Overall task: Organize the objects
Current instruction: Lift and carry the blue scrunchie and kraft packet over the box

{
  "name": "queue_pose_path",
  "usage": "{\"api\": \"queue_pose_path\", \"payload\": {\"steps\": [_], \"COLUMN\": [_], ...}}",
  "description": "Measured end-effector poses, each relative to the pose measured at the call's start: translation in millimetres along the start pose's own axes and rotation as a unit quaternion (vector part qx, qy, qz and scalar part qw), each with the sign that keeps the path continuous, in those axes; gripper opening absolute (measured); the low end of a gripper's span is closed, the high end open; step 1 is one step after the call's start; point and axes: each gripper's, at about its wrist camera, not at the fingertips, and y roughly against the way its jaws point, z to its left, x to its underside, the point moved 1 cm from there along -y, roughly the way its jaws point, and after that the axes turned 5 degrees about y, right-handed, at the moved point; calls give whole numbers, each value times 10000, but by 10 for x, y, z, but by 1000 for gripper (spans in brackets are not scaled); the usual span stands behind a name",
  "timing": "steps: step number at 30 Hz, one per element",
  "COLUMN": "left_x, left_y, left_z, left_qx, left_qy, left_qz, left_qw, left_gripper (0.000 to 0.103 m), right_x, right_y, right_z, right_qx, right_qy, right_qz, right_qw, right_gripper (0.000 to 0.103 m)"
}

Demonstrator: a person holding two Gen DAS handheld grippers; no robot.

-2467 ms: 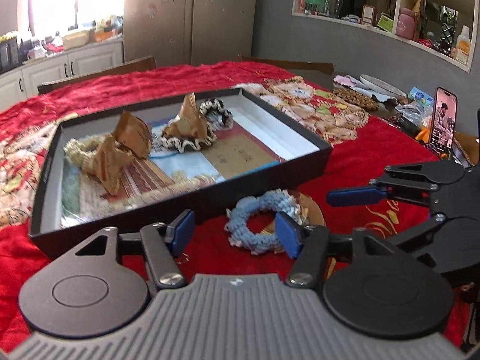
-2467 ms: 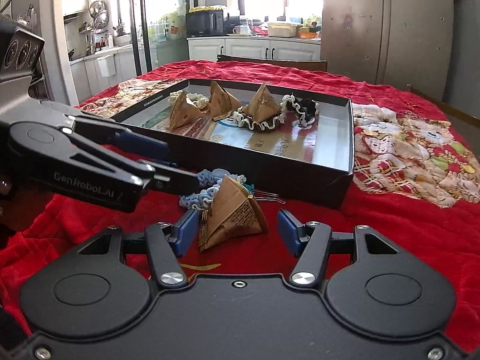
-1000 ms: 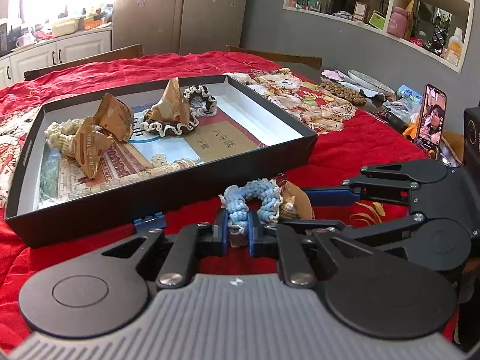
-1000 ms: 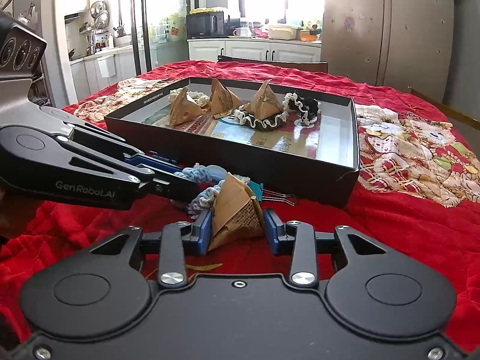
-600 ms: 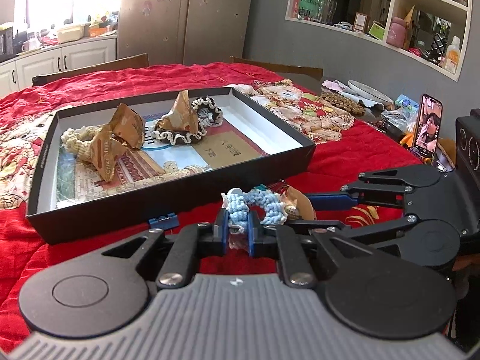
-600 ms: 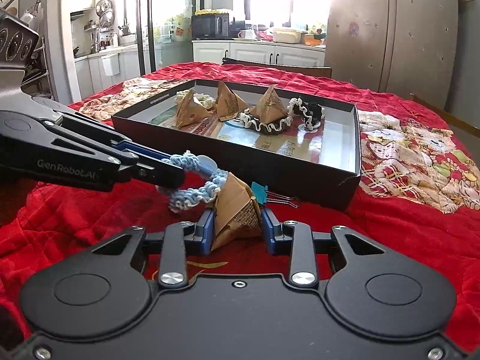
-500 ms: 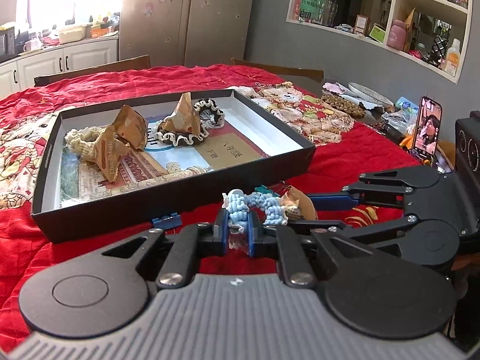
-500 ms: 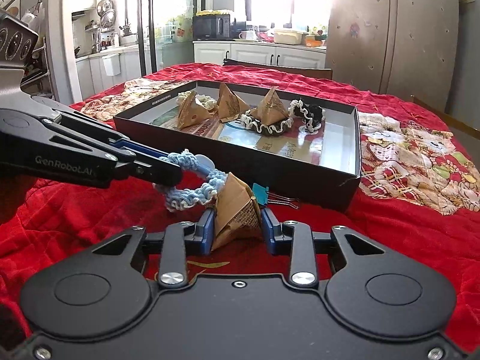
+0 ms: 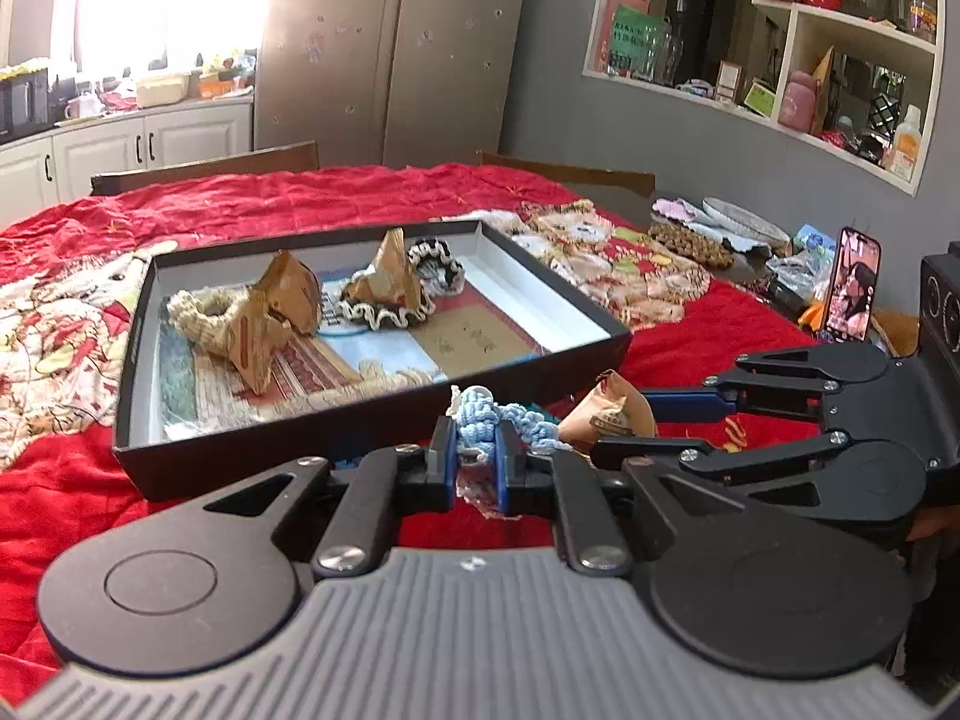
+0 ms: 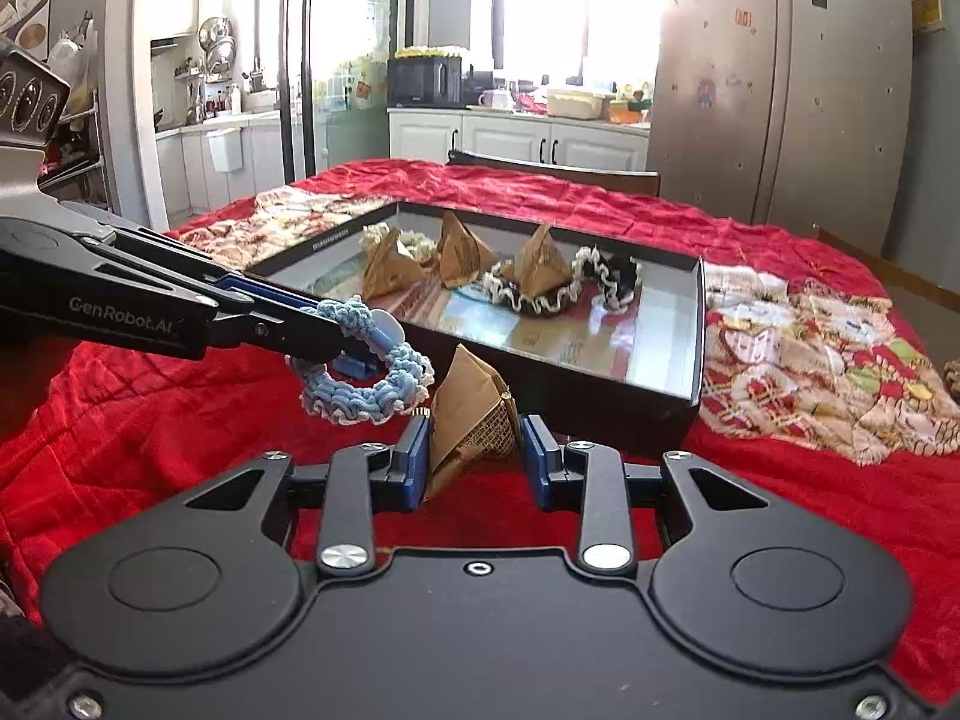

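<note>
Right wrist: claw (image 10: 474,459) clamps paper packet (image 10: 471,420).

Left gripper (image 9: 474,468): grey ribbed housing, black linkage arms, silver pivot screws, blue pads. Right gripper (image 10: 474,462): smooth black housing, identical linkages. White "GenRobot.AI" lettering marks one black arm.
</note>
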Motion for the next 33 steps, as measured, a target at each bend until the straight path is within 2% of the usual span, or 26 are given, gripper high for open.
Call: {"api": "queue_pose_path", "payload": {"steps": [9, 18, 25, 33], "left_x": [-221, -468, -607, -681], "left_y": [123, 83, -82, -409], "left_z": [91, 187, 267, 386], "left_qx": [-206, -460, -644, -844], "left_qy": [92, 178, 323, 545], "left_qz": [-403, -685, -717, -646], "left_qw": [9989, 9964, 9948, 9928], "left_gripper": [15, 15, 15, 15], "right_x": [-194, -443, -611, -642], "right_y": [69, 45, -159, -538], "right_z": [-43, -140, -321, -507], "right_qx": [192, 456, 610, 853], "right_qy": [66, 102, -145, -528], "right_qz": [-201, -379, -386, -267], "right_qw": [9996, 9982, 9973, 9946], "right_gripper": [31, 31, 31, 31]}}
